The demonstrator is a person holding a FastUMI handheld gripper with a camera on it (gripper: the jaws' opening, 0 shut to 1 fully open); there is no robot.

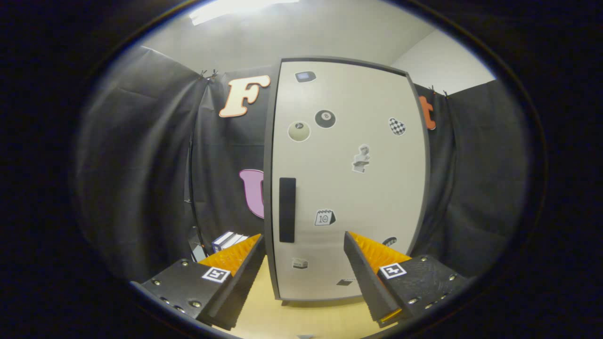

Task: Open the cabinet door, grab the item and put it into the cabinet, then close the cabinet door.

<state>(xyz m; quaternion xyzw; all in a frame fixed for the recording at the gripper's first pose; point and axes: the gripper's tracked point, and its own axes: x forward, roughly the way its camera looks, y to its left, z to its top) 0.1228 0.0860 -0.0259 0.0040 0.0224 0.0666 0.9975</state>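
— Facing the cabinet [348,183] head on, are you?

— Yes. My gripper [304,278] points straight at it, and the fingers [235,278] stand wide apart with nothing between them but bare tabletop [301,320] and the lower part of the door.

— Is the door open?

— No, the cabinet door [372,197] sits flush in its dark frame. It is pale and stuck over with small stickers: two billiard balls high up, a checkered one off to the right, a little calendar lower down.

— And the handle?

— The handle [287,209] is a dark upright bar near the door's left edge, beyond my fingertips and above them, closer to my left finger than to my right. Neither finger touches it.

— Where is the thing you are meant to put inside?

— Left of the cabinet, just past the tip of my left finger, I see a small box [229,240] in white and dark blue lying on the table against the black cloth. It is half hidden by that finger, so I cannot say for sure what it is, or whether it is the item.

— What does the cabinet stand on?

— On the light wooden table, its bottom edge just ahead of my fingers. Black cloth hangs behind it and to both sides.
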